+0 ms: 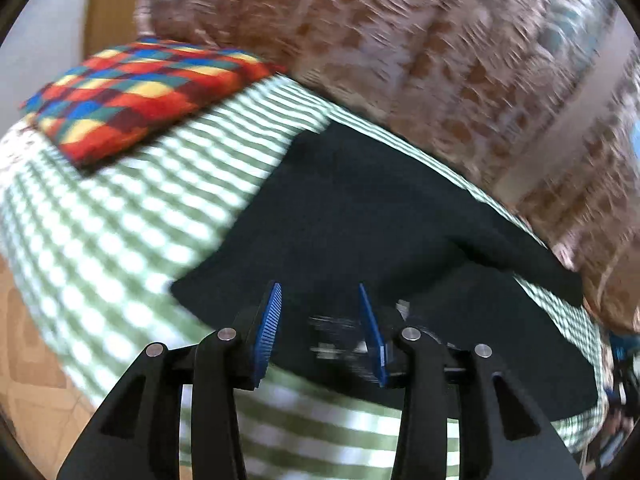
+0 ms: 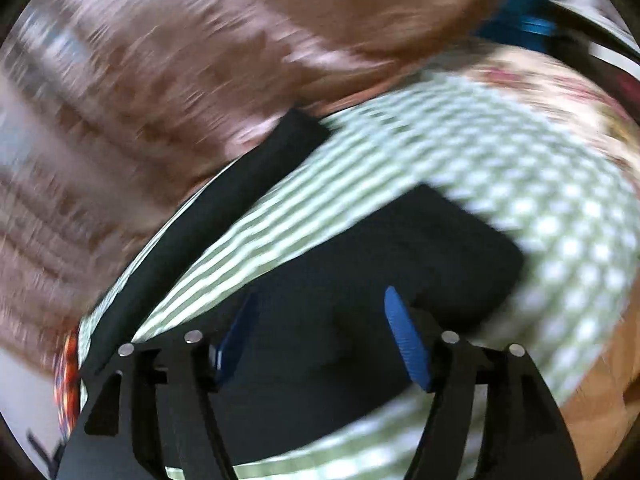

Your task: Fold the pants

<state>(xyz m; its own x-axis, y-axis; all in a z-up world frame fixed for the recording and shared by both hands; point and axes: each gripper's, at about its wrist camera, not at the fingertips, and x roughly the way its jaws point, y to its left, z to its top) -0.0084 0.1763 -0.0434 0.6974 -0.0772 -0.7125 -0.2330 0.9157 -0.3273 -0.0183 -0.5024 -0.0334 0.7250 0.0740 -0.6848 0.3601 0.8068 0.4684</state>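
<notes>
Dark navy pants (image 1: 360, 216) lie spread on a green-and-white checked sheet (image 1: 140, 208). One leg is folded over so a flap edge runs toward the right. My left gripper (image 1: 320, 304) hovers over the pants' near edge, blue pads apart, nothing pinched between them. In the right wrist view the pants (image 2: 360, 264) lie under my right gripper (image 2: 320, 312). Its blue fingers (image 2: 408, 340) stand wide apart with only loose cloth below. One pant leg (image 2: 224, 200) stretches away toward the far left edge of the bed. Both views are blurred.
A bright red, blue and yellow checked cushion (image 1: 136, 96) lies at the far left of the bed. A brown patterned curtain (image 1: 400, 40) hangs behind the bed. A floral cloth (image 2: 560, 92) covers the far right; brownish floor (image 1: 36, 360) shows beside the bed.
</notes>
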